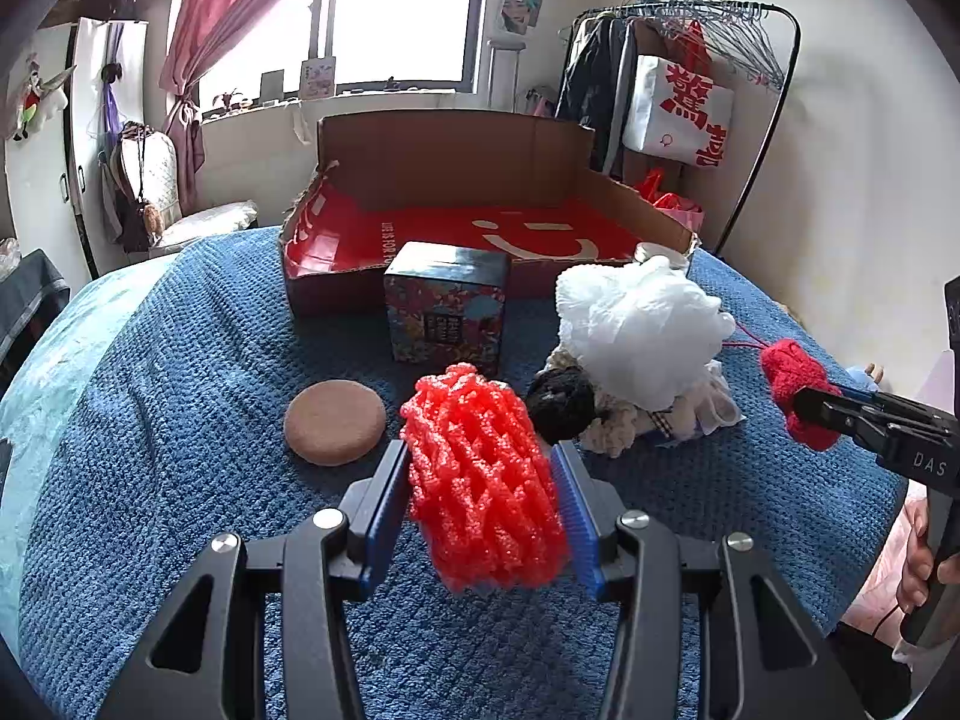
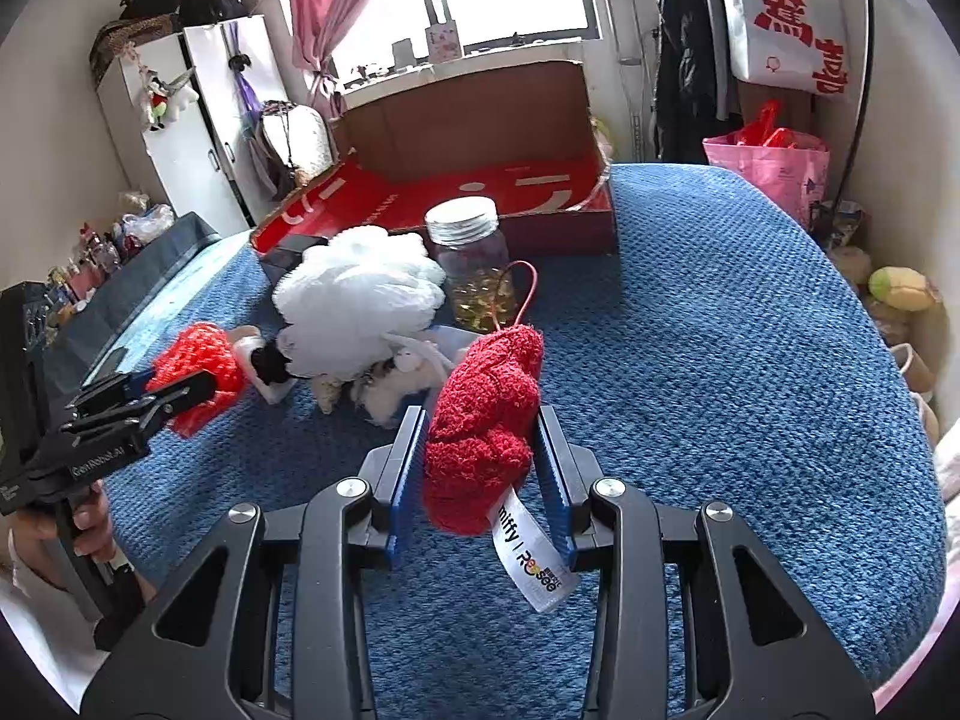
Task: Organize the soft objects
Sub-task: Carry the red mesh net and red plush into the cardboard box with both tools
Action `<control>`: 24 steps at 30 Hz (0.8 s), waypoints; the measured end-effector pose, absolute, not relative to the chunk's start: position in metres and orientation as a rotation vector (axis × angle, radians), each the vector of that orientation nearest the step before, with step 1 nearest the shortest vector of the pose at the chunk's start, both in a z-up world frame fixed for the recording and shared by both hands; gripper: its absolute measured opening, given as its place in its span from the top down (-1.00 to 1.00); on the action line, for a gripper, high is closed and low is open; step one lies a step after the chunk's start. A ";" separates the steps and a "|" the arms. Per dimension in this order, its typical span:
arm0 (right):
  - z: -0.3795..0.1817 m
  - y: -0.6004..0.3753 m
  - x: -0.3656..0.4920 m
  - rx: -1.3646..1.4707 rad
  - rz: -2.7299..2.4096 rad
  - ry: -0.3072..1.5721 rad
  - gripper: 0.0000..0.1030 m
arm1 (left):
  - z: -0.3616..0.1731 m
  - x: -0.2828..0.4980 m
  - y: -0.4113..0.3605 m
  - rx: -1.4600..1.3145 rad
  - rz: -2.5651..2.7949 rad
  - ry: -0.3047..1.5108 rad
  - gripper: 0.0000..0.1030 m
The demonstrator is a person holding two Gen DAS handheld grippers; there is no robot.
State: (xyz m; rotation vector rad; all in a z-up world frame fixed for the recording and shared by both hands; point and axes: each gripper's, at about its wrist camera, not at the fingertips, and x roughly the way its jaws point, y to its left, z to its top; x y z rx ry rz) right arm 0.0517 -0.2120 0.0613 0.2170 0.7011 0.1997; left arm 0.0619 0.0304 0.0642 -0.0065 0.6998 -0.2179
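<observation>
The left tool [image 1: 483,501] was closed on a red foam net [image 1: 480,480], its blue pads pressing the net's two sides and holding it clear of the bed [image 1: 180,420]. The right tool [image 2: 480,468] gripped a red plush [image 2: 486,420] the same way, a white tag hanging down between its fingers and a thin red loop rising from the plush's far end. Both items were lifted but neither had reached the box [image 1: 456,180], so the sorting looked only just started: the box's red floor showed nothing soft inside. Just beyond the left tool, to its left, a tan puff [image 1: 335,421] lay flat on the bed, and to its right sat a pile of small plush toys [image 1: 630,414] with a black pom-pom [image 1: 561,405] at its edge and a white mesh sponge [image 1: 636,330] on top, all left to move. Past those stood a patterned carton [image 1: 447,306], and ahead of the right tool a jar [image 2: 474,264] with a metal lid; both appeared hard and probably stay out. The bed wore a blue waffle-knit cover. Farther off were a bright window with pink curtain [image 1: 240,18], a white wardrobe [image 2: 180,120] to the left, and a clothes rack [image 1: 690,60] to the right.
</observation>
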 end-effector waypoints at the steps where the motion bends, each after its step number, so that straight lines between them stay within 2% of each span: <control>1: 0.061 -0.214 0.052 0.216 0.190 0.701 0.34 | 0.064 0.063 0.032 -0.007 -0.212 0.702 0.03; 24: 0.083 -0.257 0.117 0.100 0.039 0.664 0.34 | 0.079 0.149 0.086 0.051 -0.113 0.730 0.03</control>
